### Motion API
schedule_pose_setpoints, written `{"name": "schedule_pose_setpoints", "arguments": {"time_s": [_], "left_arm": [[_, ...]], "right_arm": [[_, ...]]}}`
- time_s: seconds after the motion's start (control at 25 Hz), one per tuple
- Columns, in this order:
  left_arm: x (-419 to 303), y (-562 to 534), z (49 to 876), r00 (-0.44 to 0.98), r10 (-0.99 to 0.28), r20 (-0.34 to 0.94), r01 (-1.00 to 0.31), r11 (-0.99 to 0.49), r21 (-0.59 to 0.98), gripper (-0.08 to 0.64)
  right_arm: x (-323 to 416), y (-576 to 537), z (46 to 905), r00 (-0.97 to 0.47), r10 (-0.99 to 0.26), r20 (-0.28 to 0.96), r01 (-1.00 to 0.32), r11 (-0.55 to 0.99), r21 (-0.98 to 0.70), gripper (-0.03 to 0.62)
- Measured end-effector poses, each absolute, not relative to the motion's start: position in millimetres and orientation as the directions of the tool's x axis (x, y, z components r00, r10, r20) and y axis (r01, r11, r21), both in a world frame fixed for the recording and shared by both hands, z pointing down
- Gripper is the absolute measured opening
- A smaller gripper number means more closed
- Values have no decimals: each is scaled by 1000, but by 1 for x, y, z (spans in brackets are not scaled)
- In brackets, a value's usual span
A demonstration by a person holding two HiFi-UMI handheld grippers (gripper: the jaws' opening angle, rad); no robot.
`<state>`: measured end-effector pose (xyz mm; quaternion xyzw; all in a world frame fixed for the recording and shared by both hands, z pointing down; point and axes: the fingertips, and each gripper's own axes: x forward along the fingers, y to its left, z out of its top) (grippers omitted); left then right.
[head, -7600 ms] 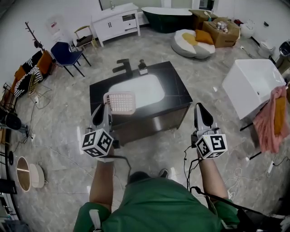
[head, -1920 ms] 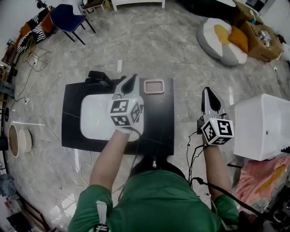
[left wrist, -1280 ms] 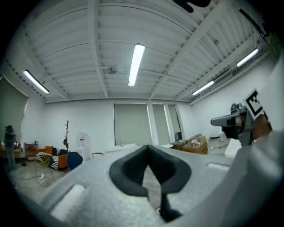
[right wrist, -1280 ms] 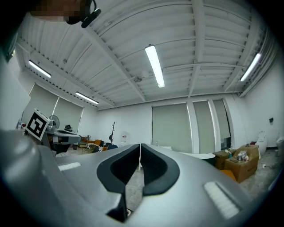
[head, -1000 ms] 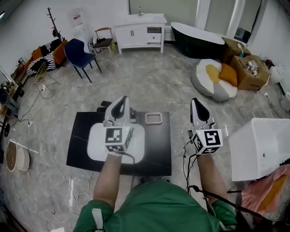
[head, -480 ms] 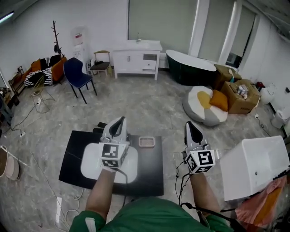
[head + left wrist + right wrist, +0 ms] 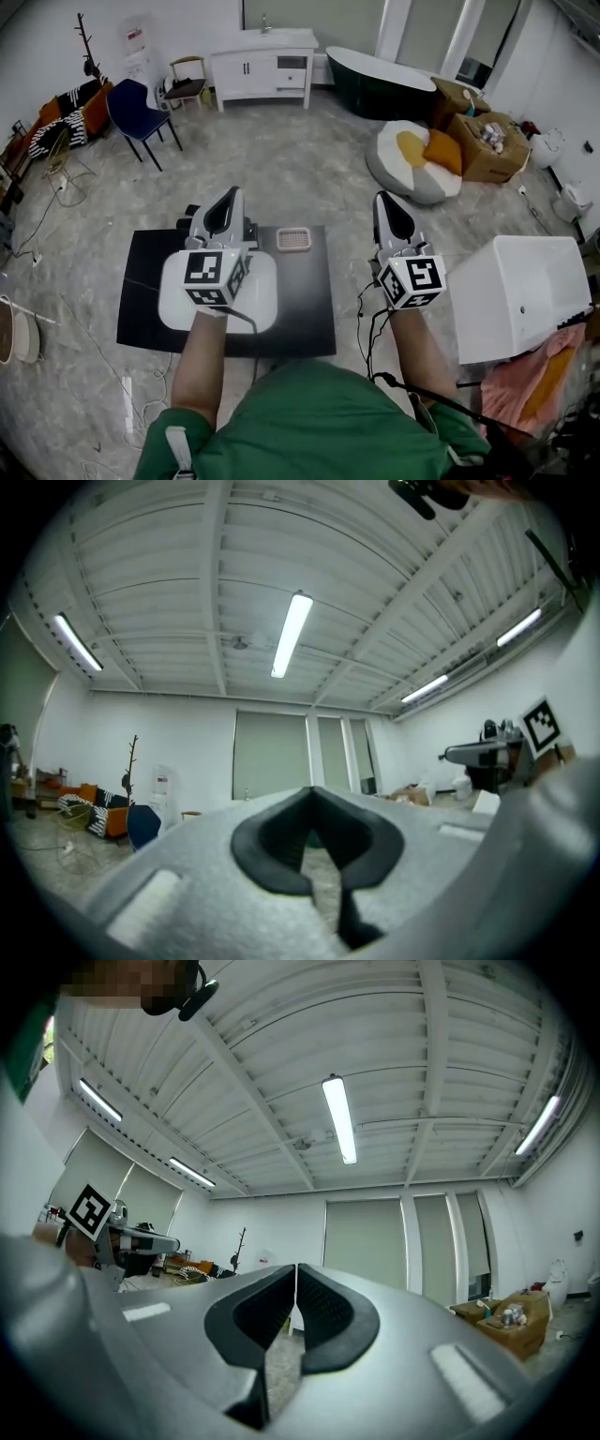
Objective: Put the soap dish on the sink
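**Soap dish lies by the sink, both hand-held grippers empty**

The pink soap dish (image 7: 293,239) rests flat on the black tabletop (image 7: 309,302). It is just to the right of the left hand-held gripper (image 7: 225,197), well to the left of the right hand-held gripper (image 7: 384,202), and beside the white sink (image 7: 265,292). Both hand-held grippers have their jaws pressed together with nothing between them, and neither touches the dish. The placing looks finished, I think. To end it well, each hand-held gripper should go up and away from the dish without brushing it, so that the dish does not slide toward the sink or the tabletop edge.
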<state>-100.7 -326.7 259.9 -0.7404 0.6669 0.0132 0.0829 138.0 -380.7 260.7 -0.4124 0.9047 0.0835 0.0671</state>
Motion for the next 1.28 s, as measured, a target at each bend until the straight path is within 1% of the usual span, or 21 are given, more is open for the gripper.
{"name": "schedule_pose_setpoints", "arguments": {"time_s": [0.16,0.72,1.28], "left_arm": [[-105,-328,268,105,-988,-112,-990,-93,-106,-3],[-108,-333,274,107,-988,-112,-992,-99,-75,-3],[-109,-347,284,104,-990,-92,-993,-99,-58,-3]], "right_arm": [[134,-381,263,-652,-736,-179,-757,647,96,8],[128,-387,267,-659,-731,-177,-750,656,87,8],[135,-396,273,-662,-730,-170,-748,658,86,8]]}}
